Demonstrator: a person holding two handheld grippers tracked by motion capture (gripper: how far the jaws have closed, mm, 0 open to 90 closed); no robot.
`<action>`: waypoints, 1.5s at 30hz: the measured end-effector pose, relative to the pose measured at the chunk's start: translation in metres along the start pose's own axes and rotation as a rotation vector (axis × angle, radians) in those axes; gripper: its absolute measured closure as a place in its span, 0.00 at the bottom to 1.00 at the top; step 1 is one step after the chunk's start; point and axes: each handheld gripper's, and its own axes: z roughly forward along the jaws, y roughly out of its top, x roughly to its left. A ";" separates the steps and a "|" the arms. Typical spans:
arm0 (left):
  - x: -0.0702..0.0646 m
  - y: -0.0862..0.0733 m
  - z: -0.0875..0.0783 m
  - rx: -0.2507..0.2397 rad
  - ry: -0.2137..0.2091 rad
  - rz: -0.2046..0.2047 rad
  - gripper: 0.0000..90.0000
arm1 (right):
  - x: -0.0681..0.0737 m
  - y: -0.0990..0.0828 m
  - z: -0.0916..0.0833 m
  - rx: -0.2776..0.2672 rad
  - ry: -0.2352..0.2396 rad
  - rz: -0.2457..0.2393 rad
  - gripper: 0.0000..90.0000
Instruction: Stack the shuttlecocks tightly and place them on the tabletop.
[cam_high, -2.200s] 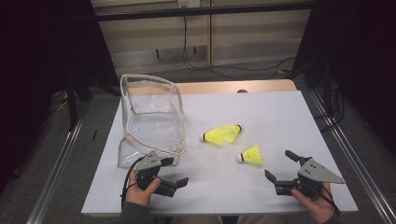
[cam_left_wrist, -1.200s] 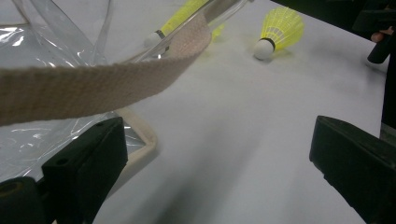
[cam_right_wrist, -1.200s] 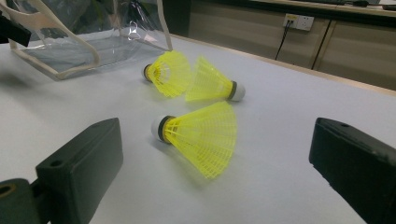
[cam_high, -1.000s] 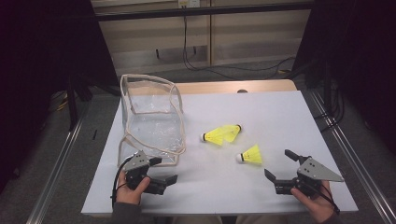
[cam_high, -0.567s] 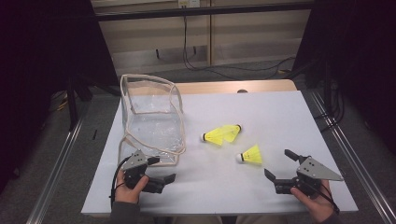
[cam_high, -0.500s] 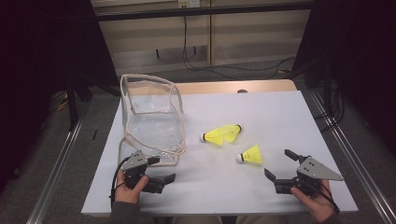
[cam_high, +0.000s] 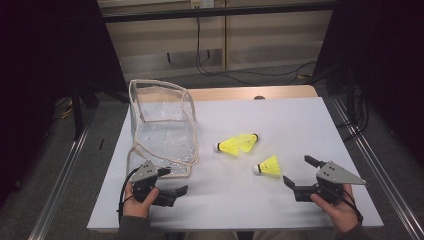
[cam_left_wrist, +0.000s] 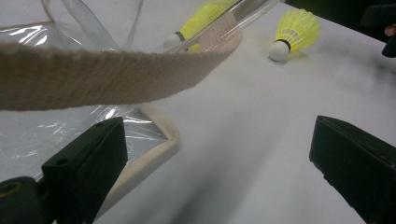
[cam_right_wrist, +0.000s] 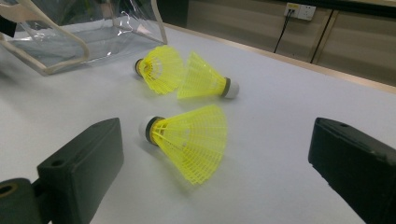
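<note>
A clear plastic bag (cam_high: 162, 125) with beige trim stands open at the table's left. Two yellow shuttlecocks (cam_high: 237, 144) lie touching mid-table, and a third shuttlecock (cam_high: 267, 166) lies nearer me. My left gripper (cam_high: 173, 181) is open at the bag's front corner. In the left gripper view the bag's beige strap (cam_left_wrist: 116, 74) crosses just above the open left gripper (cam_left_wrist: 219, 140), and the bag's trimmed edge (cam_left_wrist: 154, 149) lies by the left jaw. My right gripper (cam_high: 299, 171) is open just right of the single shuttlecock (cam_right_wrist: 191, 135), which lies just ahead of its open jaws, untouched.
The white table top (cam_high: 290, 120) has bare room at the back and right. Its front edge runs just under both hands. A metal rail (cam_high: 365, 155) runs along the right side, and dark floor lies beyond the table edges.
My left gripper has shifted a little to the left, closer to the bag's front corner. The right gripper, the bag and the shuttlecocks have stayed put.
</note>
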 end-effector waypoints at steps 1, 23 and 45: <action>0.000 0.000 0.000 -0.002 0.001 -0.002 0.05 | -0.001 0.001 0.001 0.002 0.000 0.003 0.03; -0.001 -0.001 0.000 -0.003 0.000 -0.006 0.05 | -0.010 0.021 0.025 0.086 0.037 0.002 0.04; -0.001 0.000 0.000 -0.011 -0.004 -0.006 0.05 | -0.015 0.055 0.059 0.129 0.056 -0.040 0.04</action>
